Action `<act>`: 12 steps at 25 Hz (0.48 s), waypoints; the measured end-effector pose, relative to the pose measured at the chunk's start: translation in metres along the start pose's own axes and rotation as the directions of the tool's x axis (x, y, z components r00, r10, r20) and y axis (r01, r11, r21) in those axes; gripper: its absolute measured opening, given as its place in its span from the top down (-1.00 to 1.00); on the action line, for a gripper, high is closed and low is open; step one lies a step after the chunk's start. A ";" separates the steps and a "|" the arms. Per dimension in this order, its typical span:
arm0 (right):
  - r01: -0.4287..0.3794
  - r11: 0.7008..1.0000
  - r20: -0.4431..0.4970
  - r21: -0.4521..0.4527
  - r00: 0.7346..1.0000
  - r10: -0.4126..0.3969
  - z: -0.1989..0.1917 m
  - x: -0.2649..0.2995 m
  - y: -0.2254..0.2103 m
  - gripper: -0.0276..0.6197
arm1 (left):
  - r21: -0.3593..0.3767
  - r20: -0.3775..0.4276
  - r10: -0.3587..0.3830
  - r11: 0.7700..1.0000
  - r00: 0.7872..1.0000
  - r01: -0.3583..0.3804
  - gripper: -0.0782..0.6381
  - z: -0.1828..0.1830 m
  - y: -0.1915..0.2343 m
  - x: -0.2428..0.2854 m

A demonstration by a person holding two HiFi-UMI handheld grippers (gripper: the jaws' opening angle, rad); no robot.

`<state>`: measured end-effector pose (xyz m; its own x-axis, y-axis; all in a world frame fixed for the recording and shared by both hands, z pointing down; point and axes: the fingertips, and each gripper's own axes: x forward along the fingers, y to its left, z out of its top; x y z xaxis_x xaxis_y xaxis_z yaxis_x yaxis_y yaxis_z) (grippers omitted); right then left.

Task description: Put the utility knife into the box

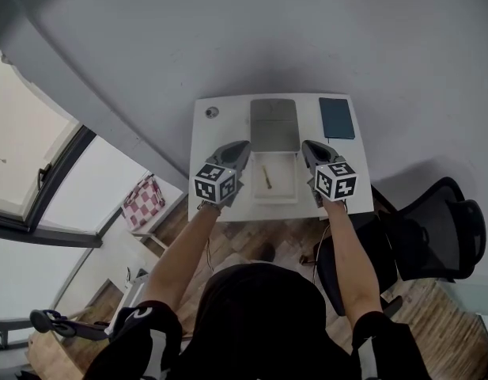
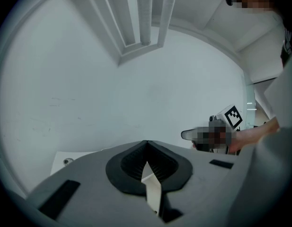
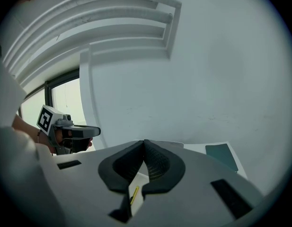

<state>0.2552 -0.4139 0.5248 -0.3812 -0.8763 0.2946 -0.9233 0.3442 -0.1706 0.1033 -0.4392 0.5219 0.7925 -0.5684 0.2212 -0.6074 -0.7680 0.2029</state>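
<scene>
A slim yellow utility knife (image 1: pixel 266 176) lies inside the open white box (image 1: pixel 257 198) at the table's front middle. The box's grey lid (image 1: pixel 274 123) lies folded back behind it. My left gripper (image 1: pixel 240 150) hovers just left of the box and my right gripper (image 1: pixel 308 150) just right of it, both raised above the table. Each has its jaws closed tip to tip with nothing between them. In the right gripper view the knife (image 3: pixel 135 195) shows below my right gripper (image 3: pixel 145 142). In the left gripper view a white box edge (image 2: pixel 153 188) shows below my left gripper (image 2: pixel 146 142).
A dark teal notebook (image 1: pixel 337 118) lies at the white table's (image 1: pixel 220 204) back right corner. A small round object (image 1: pixel 212 112) sits at the back left. A black office chair (image 1: pixel 441 228) stands to the right of the table. Grey wall rises behind it.
</scene>
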 end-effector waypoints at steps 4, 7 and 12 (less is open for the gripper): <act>0.008 1.000 0.009 -0.019 1.000 -0.008 -0.002 -0.010 0.000 0.87 | 0.005 0.005 -0.007 1.000 1.000 0.007 0.71 0.001 -0.007 -0.002; 0.014 0.999 0.011 -0.033 1.000 -0.014 -0.005 -0.014 0.001 0.87 | 0.015 0.002 -0.015 1.000 1.000 0.015 0.71 0.001 -0.012 -0.004; 0.015 0.999 0.012 -0.037 1.000 -0.014 -0.009 -0.020 0.003 0.87 | 0.020 0.001 -0.019 1.000 1.000 0.019 0.71 -0.001 -0.018 -0.008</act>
<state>0.2597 -0.3918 0.5270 -0.3675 -0.8851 0.2856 -0.9298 0.3436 -0.1316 0.1073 -0.4207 0.5174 0.8041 -0.5539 0.2161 -0.5909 -0.7846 0.1878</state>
